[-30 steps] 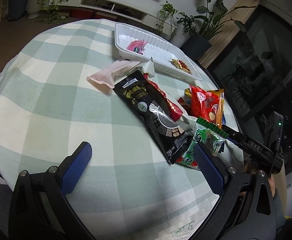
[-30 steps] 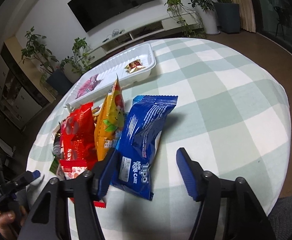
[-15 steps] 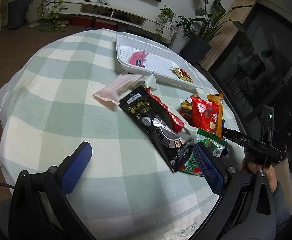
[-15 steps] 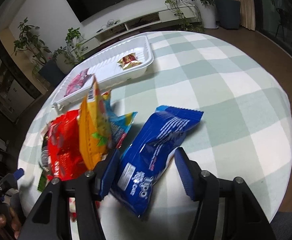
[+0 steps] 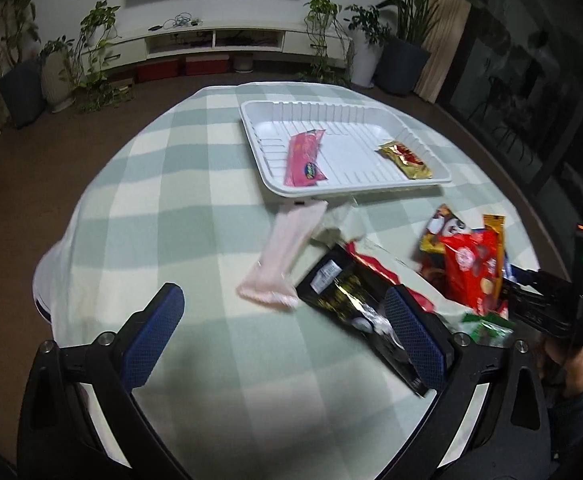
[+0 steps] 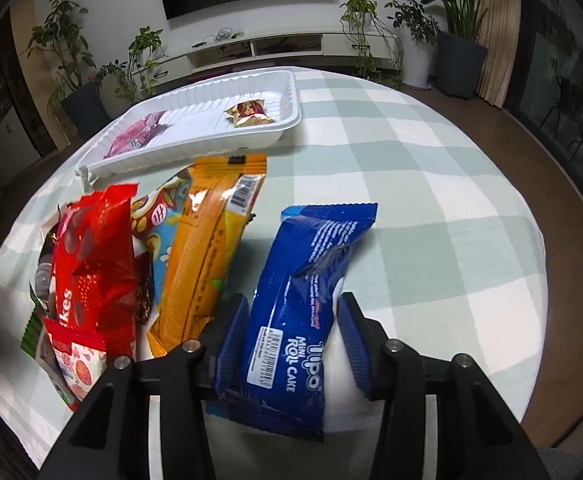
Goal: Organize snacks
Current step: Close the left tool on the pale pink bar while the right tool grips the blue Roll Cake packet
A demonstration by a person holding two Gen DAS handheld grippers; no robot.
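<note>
Right now the white tray (image 5: 379,190) sits at the far side of the round checked table (image 5: 171,208), w/ two snacks inside: a pink wrapper (image 5: 303,154) toward its left end and a gold-and-red packet (image 5: 405,157) toward its right end. All other snacks lie on the cloth outside the tray.

Right gripper (image 6: 293,340): fingers partly apart, and they've just been closing, w/ the blue roll-cake pack (image 6: 311,280) between them. Left pad looks to touch the pack's edge; at the right pad a small gap shows, so not clamped as far as I can tell. Pack lies on the table near the front edge, pointing away toward the tray. Just left of it an orange pack (image 6: 207,248), then a red bag (image 6: 91,256) piled over other snacks.

Left gripper (image 5: 287,332): fingers wide apart, nothing between them but cloth; the black packet (image 5: 351,308) passes behind the right finger. A pale pink pack (image 5: 287,256) lies between tray and gripper; frame is motion-blurred.

Vs a sec ago: the blue pack was only beside the right gripper's left finger, now it's between both. The orange pack stood on edge, now lies flatter. Left view has swung, so the tray shows more square-on.
</note>
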